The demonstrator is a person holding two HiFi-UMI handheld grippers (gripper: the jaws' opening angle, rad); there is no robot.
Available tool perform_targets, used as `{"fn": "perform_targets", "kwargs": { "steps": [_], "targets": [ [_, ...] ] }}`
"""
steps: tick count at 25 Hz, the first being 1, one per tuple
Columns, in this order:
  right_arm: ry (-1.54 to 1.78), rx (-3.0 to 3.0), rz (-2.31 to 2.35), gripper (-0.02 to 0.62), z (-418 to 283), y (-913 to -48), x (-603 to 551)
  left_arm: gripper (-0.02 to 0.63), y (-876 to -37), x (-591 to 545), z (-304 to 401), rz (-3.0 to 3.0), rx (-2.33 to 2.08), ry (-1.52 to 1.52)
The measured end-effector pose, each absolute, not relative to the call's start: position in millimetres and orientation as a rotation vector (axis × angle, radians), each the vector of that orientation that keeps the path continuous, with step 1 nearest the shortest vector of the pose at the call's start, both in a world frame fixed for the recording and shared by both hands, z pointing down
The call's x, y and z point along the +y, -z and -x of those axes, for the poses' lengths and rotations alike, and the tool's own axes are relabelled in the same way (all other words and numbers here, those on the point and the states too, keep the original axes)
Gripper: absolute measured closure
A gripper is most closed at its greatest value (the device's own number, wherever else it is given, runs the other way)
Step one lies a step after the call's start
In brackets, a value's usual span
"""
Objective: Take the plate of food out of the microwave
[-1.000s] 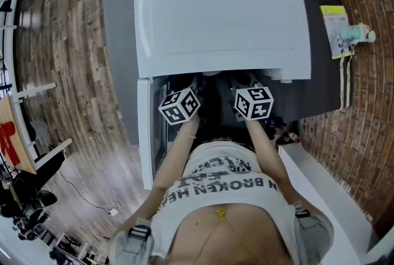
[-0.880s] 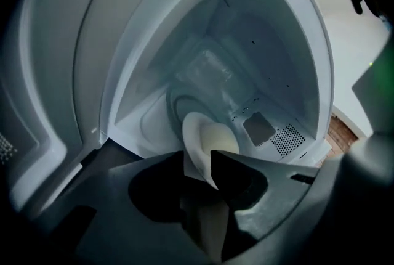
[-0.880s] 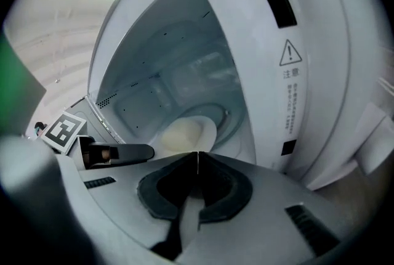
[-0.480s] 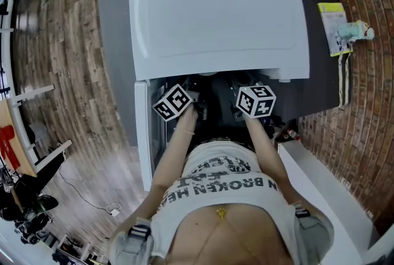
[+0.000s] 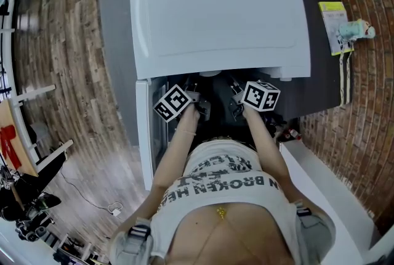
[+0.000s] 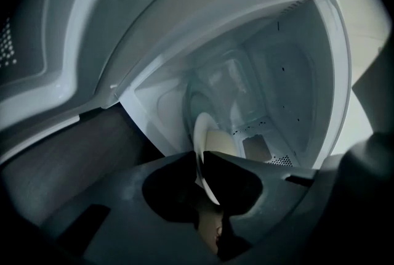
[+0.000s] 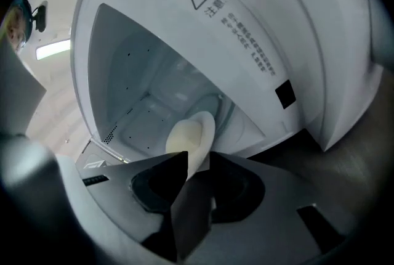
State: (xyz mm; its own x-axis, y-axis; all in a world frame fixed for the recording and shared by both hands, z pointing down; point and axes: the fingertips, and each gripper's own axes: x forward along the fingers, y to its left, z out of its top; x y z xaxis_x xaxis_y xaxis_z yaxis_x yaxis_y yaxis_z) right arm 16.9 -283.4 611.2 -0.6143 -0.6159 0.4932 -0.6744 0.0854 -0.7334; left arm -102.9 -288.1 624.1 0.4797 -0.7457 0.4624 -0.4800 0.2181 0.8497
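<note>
Gripping is the step in hand. Both tongs reach into the open microwave (image 5: 218,17), and the plate (image 6: 199,134) is inside the cavity, edge-on between the tips of each pair.

- **Left tongs** (image 6: 198,158): the jaws are closing, with the plate rim between them and already looking pinched.
- **Right tongs** (image 7: 198,160): the jaws are drawn in on the opposite rim, clamped as far as I can tell.
- **Food:** pale food (image 7: 178,137) sits on the plate just past the right tongs' tips.

To do this well:
- Let the left side finish biting before any lift.
- Take the rim only and keep the pads off the food.
- Raise both sides together, just clear of the turntable (image 7: 218,106).
- Hold the plate level and draw it straight back out of the opening.
- The rim looks thin and smooth, so it will likely slip or tip if one side leads.

What each view adds:
- **Head view:** the tips and the plate are hidden under the microwave's top, so it says nothing about the grip. Only this view shows the door (image 5: 143,128) swung open outboard of the left tongs. It also shows the grey counter (image 5: 117,29) and a yellow card (image 5: 334,29) well off beyond the right tongs.
- **Gripper views:** these carry the rim contact.
- **Right gripper view:** this alone shows the warning label (image 7: 246,29) above the opening.
</note>
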Motion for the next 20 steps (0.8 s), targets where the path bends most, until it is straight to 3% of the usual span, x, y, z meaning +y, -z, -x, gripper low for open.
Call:
{"fn": "perform_targets", "kwargs": {
  "steps": [9, 13, 20],
  "targets": [
    [-1.76, -2.257, -1.298, 0.491, -7, -625, -286, 0.566, -623, -278, 101, -1.398, -1.123, 0.271],
    [-1.809, -2.25, -1.296, 0.525, -5, -627, -289, 0.566, -623, -276, 100, -1.406, -1.122, 0.261],
    [-1.772, -2.248, -1.302, 0.526, -8, -625, -287, 0.566, -621, -274, 98, -1.439, -1.139, 0.245]
  ]
}}
